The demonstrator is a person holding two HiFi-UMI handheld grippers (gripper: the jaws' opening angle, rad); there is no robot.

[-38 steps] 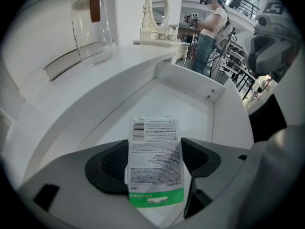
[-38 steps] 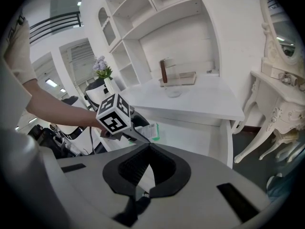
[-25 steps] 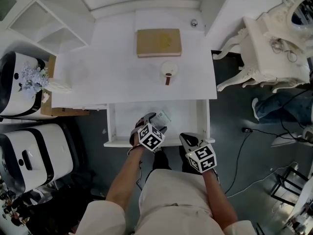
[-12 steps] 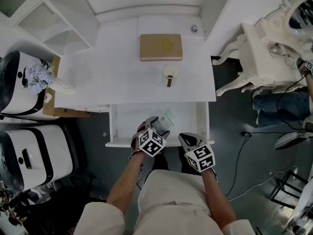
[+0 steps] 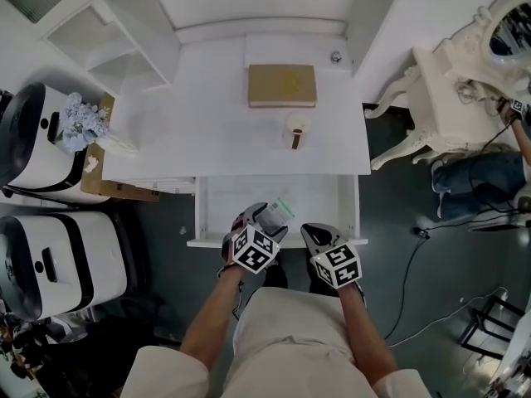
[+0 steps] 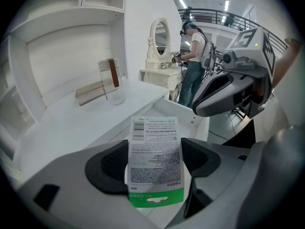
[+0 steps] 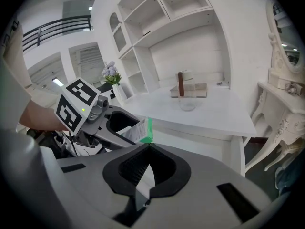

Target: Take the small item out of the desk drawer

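Packet: we see a small flat sachet (image 6: 156, 147), white with fine print and a barcode, and a green strip with a hang slot at the end nearest the camera.
Where it is: pinched in the left gripper (image 6: 153, 162), over the front part of the open drawer (image 5: 232, 197). In the right gripper view it looks raised off the drawer floor, though we cannot tell how far.
Left fingers: the two dark pads (image 6: 109, 163) press on the packet's long edges at its lower half. The barcode end sticks out free beyond them.
How it will handle: we judge it very light, thin and limp. The free end may flop or bend, and the glossy film could slide between the pads. We see nothing that looks fragile.
Where to hold: we think the present grip across the lower half suits it. A hold nearer the middle would leave less flap. Firm pressure should do no harm.
Right gripper (image 7: 147, 161): its pads are pressed together on nothing, and it sits just beside the left one at the drawer's front.
Desk (image 5: 207, 131): the white top beyond the drawer carries a glass (image 5: 296, 129) and a tan book (image 5: 282, 85), both well apart from the packet.
Stage: we take the item as out of the drawer or nearly so, and not yet set down.
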